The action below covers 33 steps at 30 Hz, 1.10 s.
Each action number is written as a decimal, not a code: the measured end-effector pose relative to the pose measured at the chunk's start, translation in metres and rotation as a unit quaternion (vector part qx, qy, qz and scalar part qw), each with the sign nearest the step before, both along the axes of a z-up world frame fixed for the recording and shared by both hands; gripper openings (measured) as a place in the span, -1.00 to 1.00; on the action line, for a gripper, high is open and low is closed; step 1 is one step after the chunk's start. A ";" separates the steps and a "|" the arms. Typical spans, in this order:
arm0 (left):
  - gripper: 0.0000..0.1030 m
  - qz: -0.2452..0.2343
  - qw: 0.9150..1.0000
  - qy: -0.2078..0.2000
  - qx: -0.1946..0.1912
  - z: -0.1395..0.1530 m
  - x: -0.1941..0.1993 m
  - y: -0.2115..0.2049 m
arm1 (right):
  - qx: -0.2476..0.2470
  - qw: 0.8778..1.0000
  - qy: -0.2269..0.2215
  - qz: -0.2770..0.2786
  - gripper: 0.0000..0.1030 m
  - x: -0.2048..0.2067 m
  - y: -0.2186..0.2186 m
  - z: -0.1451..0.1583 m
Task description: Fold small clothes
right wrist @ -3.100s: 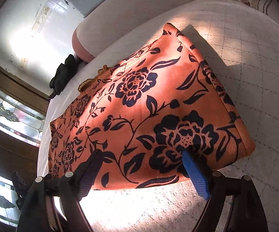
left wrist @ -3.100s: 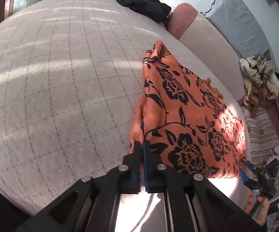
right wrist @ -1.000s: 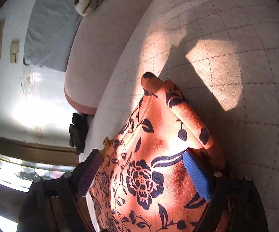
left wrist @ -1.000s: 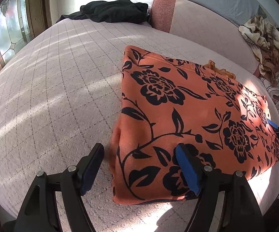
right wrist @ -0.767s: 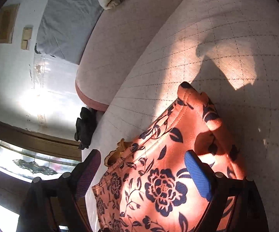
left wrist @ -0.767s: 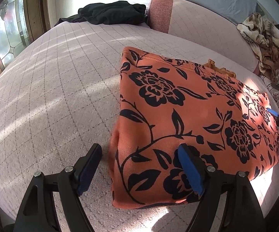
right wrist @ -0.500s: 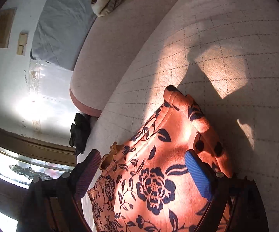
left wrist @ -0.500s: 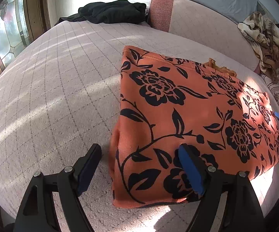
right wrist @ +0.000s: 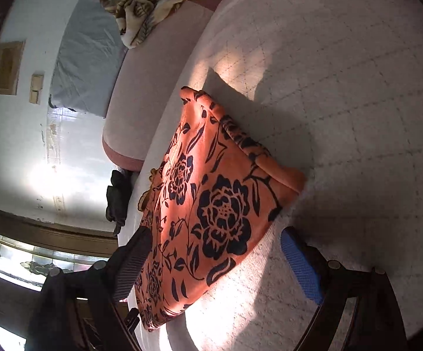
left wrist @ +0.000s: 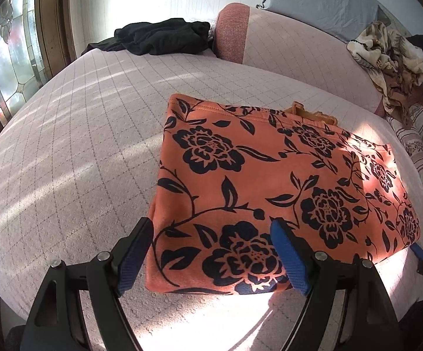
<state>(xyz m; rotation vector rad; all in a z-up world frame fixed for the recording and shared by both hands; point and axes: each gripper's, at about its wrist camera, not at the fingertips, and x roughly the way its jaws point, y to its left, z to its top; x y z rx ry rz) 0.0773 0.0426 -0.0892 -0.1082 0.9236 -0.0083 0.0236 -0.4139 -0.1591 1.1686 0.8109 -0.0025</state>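
Your orange floral garment lies folded into a neat rectangle on the quilted bed, both left gripper and right gripper spread empty, so little seems left.

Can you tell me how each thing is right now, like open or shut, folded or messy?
Orange flowery cloth: folded, lying flat on the bed.
Left gripper: open, holding nothing.
Right gripper: open, holding nothing.
Black clothes: heaped, not folded.
Tan patterned cloth: crumpled in a pile.
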 end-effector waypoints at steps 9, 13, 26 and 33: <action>0.60 -0.018 1.000 -0.013 0.010 0.007 -0.005 -0.019 | -0.073 0.997 0.011 -0.004 -0.83 0.025 0.003 0.017; 0.60 -0.021 1.000 -0.022 0.006 0.004 0.007 -0.026 | -0.141 0.989 0.039 0.032 -0.73 0.025 0.012 0.018; 0.65 -0.043 0.998 -0.008 0.043 -0.032 0.029 -0.044 | -0.107 0.987 -0.034 0.117 0.49 0.075 -0.060 0.044; 0.72 -0.051 0.998 -0.008 0.044 -0.035 0.030 -0.043 | -0.143 0.969 0.031 0.197 0.23 0.201 -0.046 0.002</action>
